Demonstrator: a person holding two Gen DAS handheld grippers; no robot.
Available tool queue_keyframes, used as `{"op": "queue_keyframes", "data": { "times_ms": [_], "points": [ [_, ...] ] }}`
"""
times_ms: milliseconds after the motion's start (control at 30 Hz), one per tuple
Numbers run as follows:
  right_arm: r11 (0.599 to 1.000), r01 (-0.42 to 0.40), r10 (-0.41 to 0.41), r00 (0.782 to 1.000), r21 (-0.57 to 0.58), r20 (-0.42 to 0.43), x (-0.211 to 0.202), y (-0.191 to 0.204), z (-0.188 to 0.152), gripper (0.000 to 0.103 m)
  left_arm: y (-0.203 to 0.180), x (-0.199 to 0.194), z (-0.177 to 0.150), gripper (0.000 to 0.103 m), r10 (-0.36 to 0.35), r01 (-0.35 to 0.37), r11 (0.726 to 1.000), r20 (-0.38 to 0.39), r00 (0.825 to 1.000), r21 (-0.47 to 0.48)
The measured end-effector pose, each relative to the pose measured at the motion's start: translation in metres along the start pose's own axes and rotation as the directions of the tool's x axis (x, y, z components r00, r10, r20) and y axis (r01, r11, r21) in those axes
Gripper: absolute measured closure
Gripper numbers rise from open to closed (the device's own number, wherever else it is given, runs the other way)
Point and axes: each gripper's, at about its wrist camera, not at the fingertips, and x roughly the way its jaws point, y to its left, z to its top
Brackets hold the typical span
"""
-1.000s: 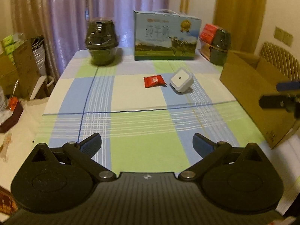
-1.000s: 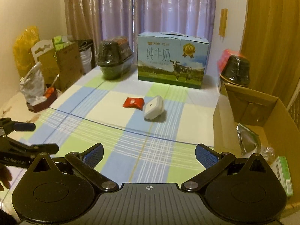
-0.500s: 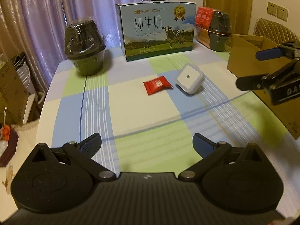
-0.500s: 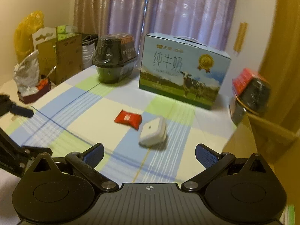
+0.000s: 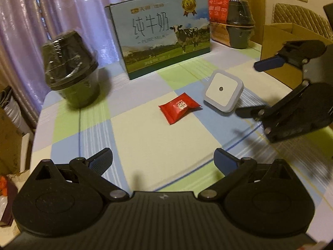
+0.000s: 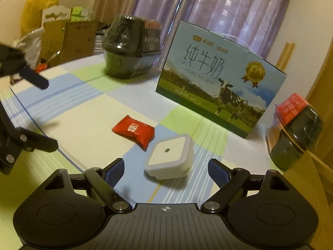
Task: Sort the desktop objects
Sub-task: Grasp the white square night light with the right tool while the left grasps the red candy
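Note:
On the checked tablecloth lie a red snack packet (image 5: 180,107) (image 6: 134,130) and, just to its right, a white square night light (image 5: 223,91) (image 6: 168,156). My right gripper (image 6: 166,166) (image 5: 248,87) is open. Its fingertips sit on either side of the night light's near edge, and I see no contact. My left gripper (image 5: 162,158) (image 6: 47,114) is open and empty. It hovers over the cloth a little short of the red packet.
A blue milk carton (image 5: 166,35) stands at the back of the table. A dark wrapped tub (image 5: 70,70) is at the back left and another tub with a red label (image 5: 239,27) at the back right. An open cardboard box (image 5: 291,39) stands at the right edge.
Both grippers have moved forward over the table. The right one has closed in on the night light, the left one on the red packet. Both stay open.

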Motion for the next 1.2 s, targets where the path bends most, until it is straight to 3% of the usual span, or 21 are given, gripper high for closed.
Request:
{"op": "queue_keyframes", "data": {
  "times_ms": [333,500,567,733,967,1033,1200],
  "points": [
    [0.996,0.054,-0.056,0.998,-0.065,-0.022,0.042,0.009,0.003,0.020,0.000,0.035,0.011,0.002,-0.038,0.038,0.993,-0.006,0.999,0.115],
    [0.996,0.071,-0.073,0.997,-0.055,-0.037,0.053,0.003,0.003,0.029,-0.005,0.051,0.019,0.002,-0.061,0.061,0.979,-0.005,0.998,0.197],
    [0.997,0.061,-0.063,0.997,-0.056,-0.040,0.055,-0.001,0.002,0.037,-0.007,0.058,0.023,0.002,-0.071,0.070,0.973,-0.002,0.997,0.222],
    [0.998,0.027,-0.030,0.998,-0.048,-0.051,0.057,-0.014,0.002,0.038,-0.009,0.077,0.035,0.003,-0.099,0.095,0.954,0.002,0.995,0.283],
    [1.000,-0.007,0.006,0.997,-0.010,-0.070,0.054,-0.030,0.000,0.038,-0.013,0.108,0.057,0.014,-0.129,0.125,0.918,-0.015,0.992,0.376],
    [1.000,-0.011,0.011,0.997,0.003,-0.074,0.054,-0.033,0.000,0.038,-0.014,0.116,0.062,0.024,-0.137,0.138,0.906,-0.030,0.990,0.401],
    [0.998,-0.027,0.031,0.997,0.049,-0.077,0.052,-0.043,-0.001,0.038,-0.016,0.127,0.073,0.026,-0.193,0.201,0.883,-0.062,0.979,0.425]
  ]
}}
